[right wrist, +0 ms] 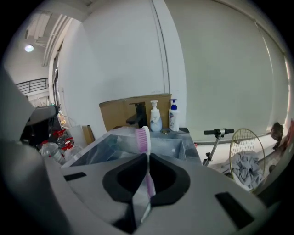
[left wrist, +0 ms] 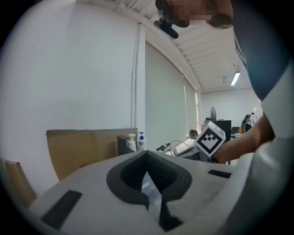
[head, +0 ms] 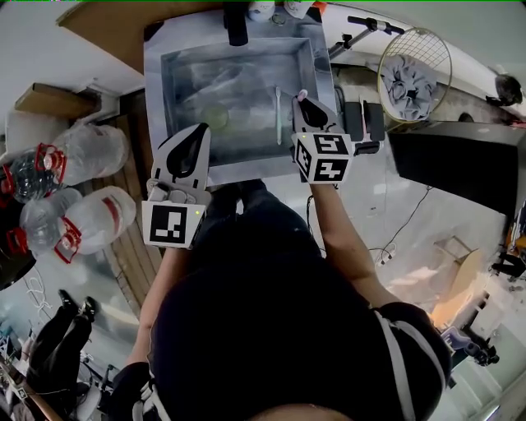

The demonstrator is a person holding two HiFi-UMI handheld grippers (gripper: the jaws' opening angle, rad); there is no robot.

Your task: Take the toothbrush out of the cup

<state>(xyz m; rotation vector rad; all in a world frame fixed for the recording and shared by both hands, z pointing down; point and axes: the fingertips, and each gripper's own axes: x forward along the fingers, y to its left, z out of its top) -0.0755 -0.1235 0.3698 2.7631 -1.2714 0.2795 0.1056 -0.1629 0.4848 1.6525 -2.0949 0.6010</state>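
Observation:
My right gripper (head: 306, 104) (right wrist: 146, 158) is shut on a toothbrush (right wrist: 143, 139) with a white handle and pink bristles. The brush stands upright between the jaws, its head (head: 302, 94) poking past the tips over the right side of the steel sink (head: 177, 66). At the sink's front left edge my left gripper (head: 197, 137) (left wrist: 147, 159) has its pads together with nothing between them. A pale round shape (head: 215, 117) lies on the sink floor; whether it is the cup I cannot tell. A thin pale stick (head: 278, 115) lies in the basin near the right gripper.
A black tap (head: 237, 25) and two pump bottles (right wrist: 155, 117) (right wrist: 173, 115) stand at the sink's back. Big plastic water bottles (head: 90, 218) lie on the floor at left. A racket over a cloth (head: 413, 74) and a scooter handlebar (right wrist: 219, 132) are at right.

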